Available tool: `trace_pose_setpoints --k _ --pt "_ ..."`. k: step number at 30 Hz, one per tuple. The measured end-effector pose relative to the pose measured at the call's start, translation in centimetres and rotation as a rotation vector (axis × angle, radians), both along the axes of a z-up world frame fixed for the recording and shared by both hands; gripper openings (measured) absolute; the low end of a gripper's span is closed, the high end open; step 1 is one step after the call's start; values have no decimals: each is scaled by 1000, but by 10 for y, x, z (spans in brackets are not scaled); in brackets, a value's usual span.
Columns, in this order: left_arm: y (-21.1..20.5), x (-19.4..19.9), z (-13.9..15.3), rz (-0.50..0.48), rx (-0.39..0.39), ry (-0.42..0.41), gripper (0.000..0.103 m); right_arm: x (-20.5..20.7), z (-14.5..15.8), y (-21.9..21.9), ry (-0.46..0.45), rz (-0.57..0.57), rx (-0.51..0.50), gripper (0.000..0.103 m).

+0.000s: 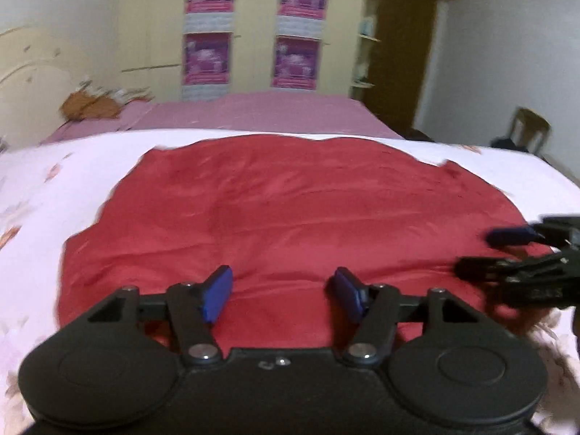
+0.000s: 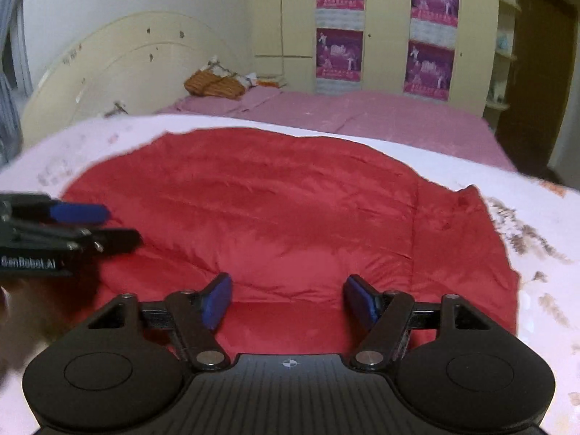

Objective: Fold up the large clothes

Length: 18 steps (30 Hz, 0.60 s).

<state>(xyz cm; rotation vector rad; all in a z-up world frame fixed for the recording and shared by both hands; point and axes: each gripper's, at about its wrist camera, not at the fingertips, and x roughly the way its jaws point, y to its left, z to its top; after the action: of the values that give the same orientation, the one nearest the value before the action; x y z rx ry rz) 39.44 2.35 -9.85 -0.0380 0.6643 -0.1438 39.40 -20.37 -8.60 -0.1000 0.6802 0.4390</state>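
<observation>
A large red garment [image 1: 290, 210] lies spread flat on a pale floral sheet [image 1: 54, 188], wrinkled, with a seam down its right side [image 2: 417, 224]. My left gripper [image 1: 282, 290] hovers over the garment's near edge with its blue pads apart and nothing between them. My right gripper [image 2: 286, 297] hangs over the same near edge further right, also open and empty. Each gripper shows at the side of the other's view: the right gripper [image 1: 482, 250] at the right edge, the left gripper [image 2: 116, 224] at the left edge. The picture is blurred by motion.
Behind the floral sheet [image 2: 543, 239] lies a pink bedspread [image 2: 362, 116] with an orange bundle [image 2: 214, 87] by the cream headboard [image 2: 108, 69]. A wardrobe with purple posters [image 2: 340, 54] lines the back wall. A brown door [image 1: 402, 43] and a wooden chair [image 1: 529, 130] stand at the right.
</observation>
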Motion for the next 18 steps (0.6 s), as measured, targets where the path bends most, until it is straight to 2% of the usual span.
trace_pose_setpoints --k 3,6,10,11,14,16,18 --pt "26 -6 -2 99 16 10 56 -3 -9 -20 -22 -55 -67 69" --pt "51 -5 -6 144 32 33 59 4 -18 -46 -8 -128 -101 69" --pt "68 -5 1 194 13 66 60 14 -21 -74 68 -186 -21 69" --pt "73 -13 5 216 -11 65 61 13 -16 -80 83 -209 11 69" --pt "87 -43 16 297 -95 27 78 -4 2 -107 104 -314 155 69" --pt "95 -64 17 359 -199 24 79 -19 7 -133 142 -393 309 69" --pt "104 -81 10 421 -351 42 74 -35 2 -157 197 -460 440 69"
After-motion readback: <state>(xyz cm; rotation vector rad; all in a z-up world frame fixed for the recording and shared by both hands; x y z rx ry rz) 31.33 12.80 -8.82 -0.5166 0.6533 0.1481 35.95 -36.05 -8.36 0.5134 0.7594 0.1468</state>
